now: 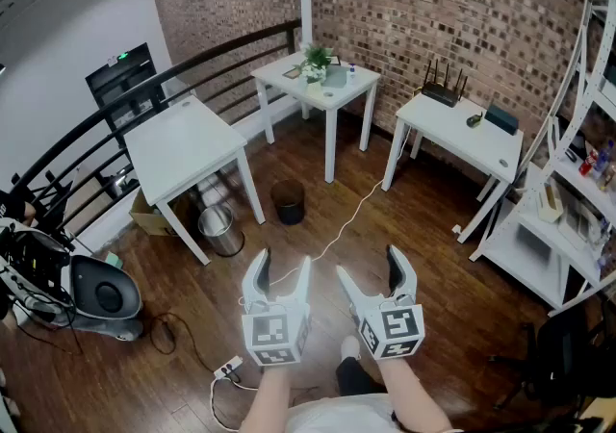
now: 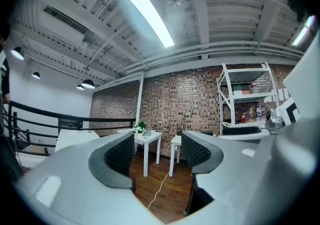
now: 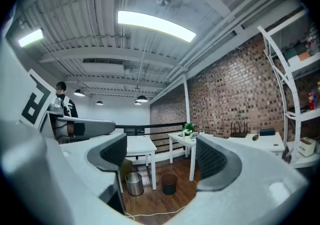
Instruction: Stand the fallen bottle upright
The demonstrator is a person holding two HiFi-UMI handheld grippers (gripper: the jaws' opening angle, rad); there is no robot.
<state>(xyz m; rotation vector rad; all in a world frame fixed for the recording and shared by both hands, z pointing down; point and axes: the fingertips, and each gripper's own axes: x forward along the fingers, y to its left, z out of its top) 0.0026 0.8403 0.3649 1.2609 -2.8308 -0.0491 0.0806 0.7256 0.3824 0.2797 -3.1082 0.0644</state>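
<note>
I hold both grippers level at waist height over a wooden floor. In the head view my left gripper (image 1: 284, 266) and right gripper (image 1: 369, 266) sit side by side, both open and holding nothing. The left gripper view shows its jaws (image 2: 157, 151) apart with only the room between them. The right gripper (image 3: 160, 156) stands wider. A small dark object (image 1: 474, 119) lies on the right white table (image 1: 452, 138), also seen in the right gripper view (image 3: 255, 137). I cannot tell whether it is the bottle. Both grippers are far from it.
A plant (image 1: 316, 61) stands on the far white table (image 1: 322, 85), with a third table (image 1: 183, 147) to the left. A steel bin (image 1: 221, 229) and a dark bin (image 1: 287, 200) stand on the floor. A white cable (image 1: 351, 215) crosses it. A shelf rack (image 1: 568, 200) fills the right, a railing (image 1: 144, 85) the left.
</note>
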